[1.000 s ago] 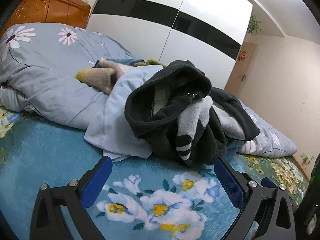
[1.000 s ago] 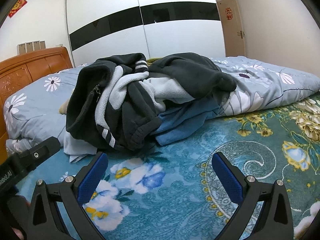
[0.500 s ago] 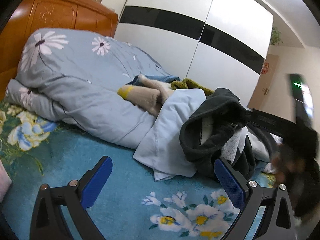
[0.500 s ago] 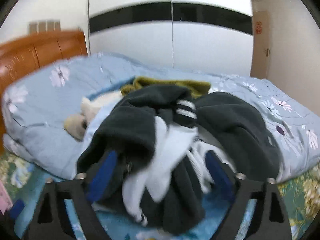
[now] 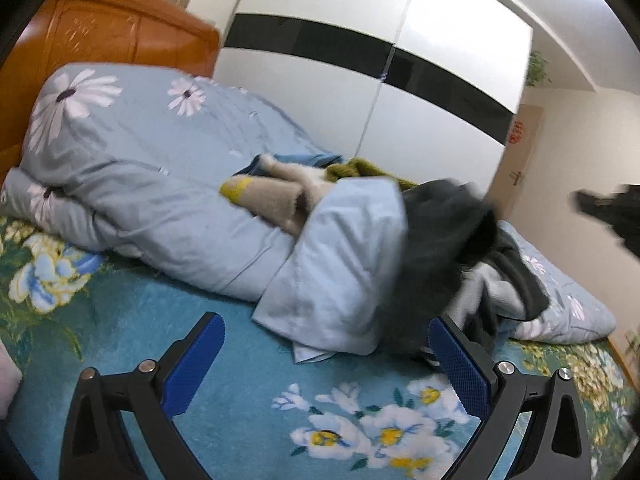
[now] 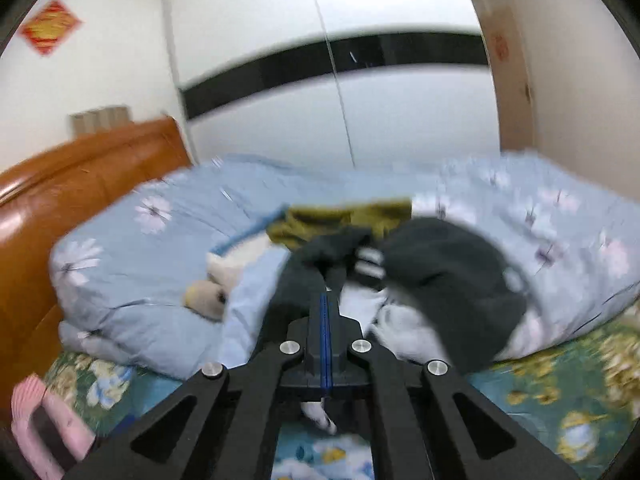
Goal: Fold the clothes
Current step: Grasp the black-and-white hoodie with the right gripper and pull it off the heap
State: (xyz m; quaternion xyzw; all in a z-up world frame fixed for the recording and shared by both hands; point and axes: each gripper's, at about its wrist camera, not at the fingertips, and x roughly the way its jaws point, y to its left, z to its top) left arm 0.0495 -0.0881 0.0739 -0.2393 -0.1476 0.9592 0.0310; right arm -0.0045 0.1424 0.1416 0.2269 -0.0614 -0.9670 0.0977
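Observation:
A pile of clothes lies on the bed against a rolled blue floral quilt (image 5: 132, 184). A dark grey fleece jacket (image 5: 436, 248) with a pale lining and striped cuffs lies on top, over a light blue garment (image 5: 344, 272). A beige garment (image 5: 276, 196) and an olive one (image 5: 360, 168) lie behind. My left gripper (image 5: 326, 356) is open and empty, low over the teal floral sheet in front of the pile. My right gripper (image 6: 325, 312) is shut on the dark jacket (image 6: 432, 268), which is blurred.
An orange wooden headboard (image 5: 100, 36) stands at the left. A white wardrobe with a black band (image 5: 360, 52) fills the back. A pink object (image 6: 44, 424) lies at the lower left of the right wrist view. The teal floral sheet (image 5: 240, 400) spreads in front.
My right gripper went from open over the sheet to the pile and shut on the dark jacket. My left gripper swung left, still open. The jacket has shifted and blurs.

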